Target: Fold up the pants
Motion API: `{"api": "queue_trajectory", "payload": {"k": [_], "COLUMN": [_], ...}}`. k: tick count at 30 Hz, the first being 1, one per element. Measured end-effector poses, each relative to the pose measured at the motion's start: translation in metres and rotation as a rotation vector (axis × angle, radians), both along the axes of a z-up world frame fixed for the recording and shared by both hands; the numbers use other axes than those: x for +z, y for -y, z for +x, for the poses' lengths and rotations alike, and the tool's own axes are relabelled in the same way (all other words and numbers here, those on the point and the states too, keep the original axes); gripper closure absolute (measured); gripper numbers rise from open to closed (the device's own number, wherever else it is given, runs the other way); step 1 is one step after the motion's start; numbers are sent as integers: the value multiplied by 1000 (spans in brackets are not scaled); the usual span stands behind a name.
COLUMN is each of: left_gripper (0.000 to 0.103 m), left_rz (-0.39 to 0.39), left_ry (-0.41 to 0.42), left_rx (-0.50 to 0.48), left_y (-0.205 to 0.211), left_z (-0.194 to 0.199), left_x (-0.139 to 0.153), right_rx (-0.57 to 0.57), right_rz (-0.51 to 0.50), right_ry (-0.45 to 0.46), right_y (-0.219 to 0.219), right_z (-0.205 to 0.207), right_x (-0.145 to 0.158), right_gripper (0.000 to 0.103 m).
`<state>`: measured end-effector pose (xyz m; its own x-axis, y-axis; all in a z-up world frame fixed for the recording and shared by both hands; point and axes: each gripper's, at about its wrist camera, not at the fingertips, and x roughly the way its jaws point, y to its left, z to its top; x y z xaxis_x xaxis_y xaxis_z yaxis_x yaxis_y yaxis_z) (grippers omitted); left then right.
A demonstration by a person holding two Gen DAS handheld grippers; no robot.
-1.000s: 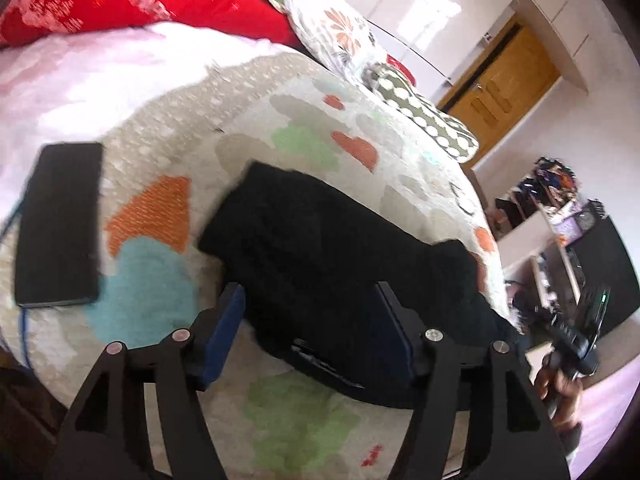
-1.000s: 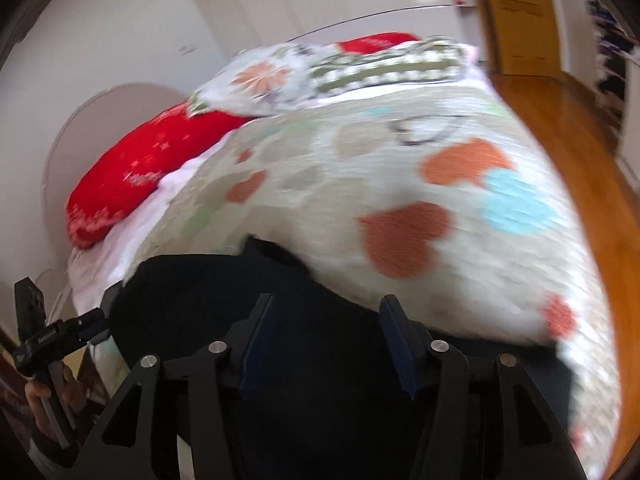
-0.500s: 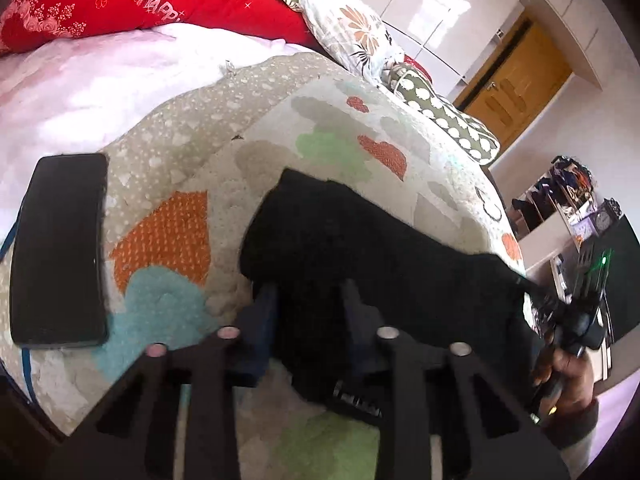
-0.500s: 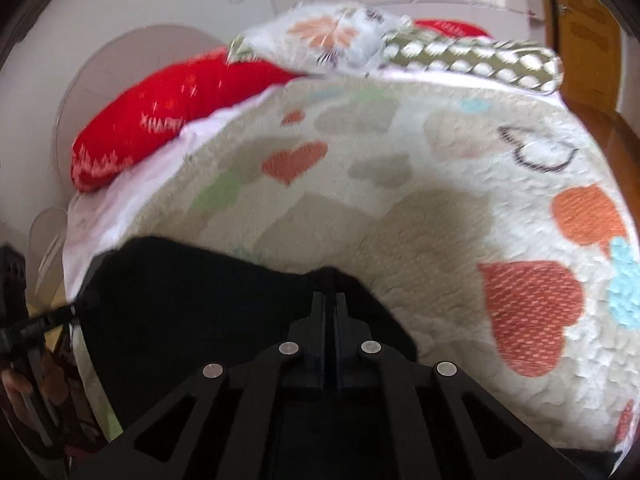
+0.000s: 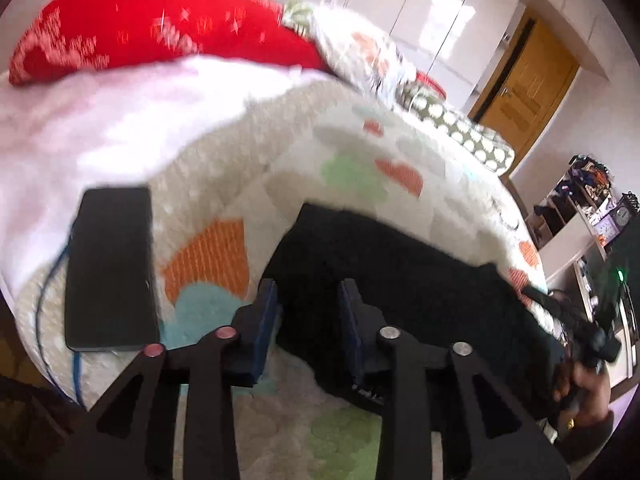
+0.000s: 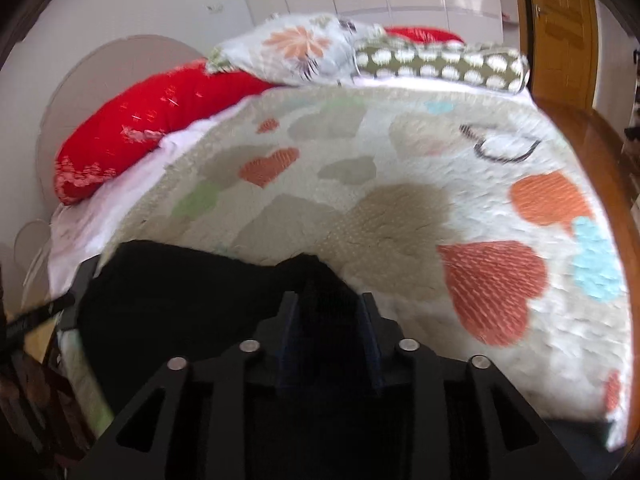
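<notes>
On the heart-patterned quilted bed, both hand-held grippers, left and right, are opening narrowly around edges of the black fabric pants, seemingly releasing a fold; smoothing likely follows.

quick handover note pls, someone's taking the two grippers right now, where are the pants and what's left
Left gripper: jaws opening, black pants edge between its pads, no firm pinch visible.
Right gripper: jaws opening, a fold of the pants between them.
Pants lie bunched on the heart-print blanket at the near edge of the bed; phone beside them.
Done: partly gathered. Left: finish folding and flatten.
</notes>
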<state>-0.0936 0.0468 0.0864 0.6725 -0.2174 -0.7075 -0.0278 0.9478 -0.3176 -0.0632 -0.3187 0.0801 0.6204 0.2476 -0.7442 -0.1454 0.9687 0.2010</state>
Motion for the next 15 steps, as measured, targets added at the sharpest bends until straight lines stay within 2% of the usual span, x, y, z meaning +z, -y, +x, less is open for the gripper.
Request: {"api": "queue_trajectory", "payload": {"k": [1,3,6,9,11,13,15], "left_gripper": [64,63,59,50,44,42,40], "left_rz": [-9,-14,13,17,47,108,126], "left_ry": [15,34,43,2,-43,-53,-53], "left_rx": [-10,-47,-112,-158,-183,-197,-203], "left_y": [3,14,40,60,73,85,91], "left_z": [-1,-4,-5,-3,3,5,4], "left_x": [4,8,2,-16,-33,-42,-37], "right_rx": [13,39,68,72,60,54,49], "right_rz": [9,5,-16,-17,-11,8,40], "right_ry": [8,-1,-26,-78,-106,-78,-85], "right_y": [1,-2,-6,-7,-5,-1,7], "right_z": [-13,-31,-60,-76,-80,-86,-90], "right_x": [4,3,-7,-28,-45,-44,-33], "right_gripper": [64,63,63,63,63,63,63]}}
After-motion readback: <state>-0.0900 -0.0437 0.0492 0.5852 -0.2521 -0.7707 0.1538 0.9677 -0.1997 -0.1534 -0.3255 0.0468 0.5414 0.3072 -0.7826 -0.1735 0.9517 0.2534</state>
